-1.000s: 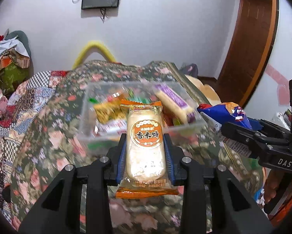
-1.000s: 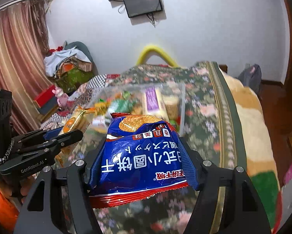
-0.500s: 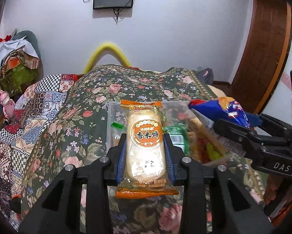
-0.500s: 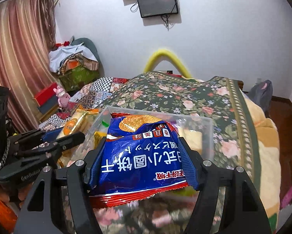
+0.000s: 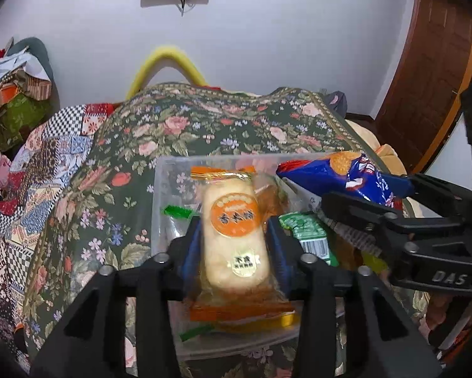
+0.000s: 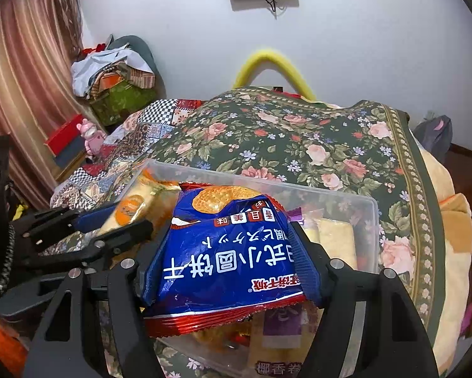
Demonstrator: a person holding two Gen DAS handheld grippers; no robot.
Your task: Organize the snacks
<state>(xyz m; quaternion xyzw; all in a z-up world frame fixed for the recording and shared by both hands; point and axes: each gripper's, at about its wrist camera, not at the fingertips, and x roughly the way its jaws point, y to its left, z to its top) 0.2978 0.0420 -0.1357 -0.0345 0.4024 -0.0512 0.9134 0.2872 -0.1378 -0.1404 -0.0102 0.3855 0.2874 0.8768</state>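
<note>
My left gripper (image 5: 234, 239) is shut on an orange-labelled rice cracker pack (image 5: 234, 236) and holds it over the clear plastic box (image 5: 160, 189) on the flowered bedspread. My right gripper (image 6: 232, 252) is shut on a blue biscuit bag (image 6: 226, 252) and holds it over the same box (image 6: 369, 220). The box holds several wrapped snacks, among them a green packet (image 5: 311, 236) and a pale long pack (image 6: 335, 242). In the left wrist view the right gripper (image 5: 377, 201) with the blue bag (image 5: 346, 173) shows at the right. In the right wrist view the left gripper (image 6: 110, 220) with the cracker pack (image 6: 128, 208) shows at the left.
The flowered bedspread (image 6: 298, 132) covers the bed, with a patchwork quilt (image 5: 31, 173) on its left side. A yellow foam arch (image 5: 166, 63) stands at the far end. A clothes pile (image 6: 110, 75) and curtain (image 6: 21, 78) are at the left, a wooden door (image 5: 431, 78) at the right.
Both grippers have moved forward and down over the clear box, still holding their packs. The box now lies right beneath both packs.
</note>
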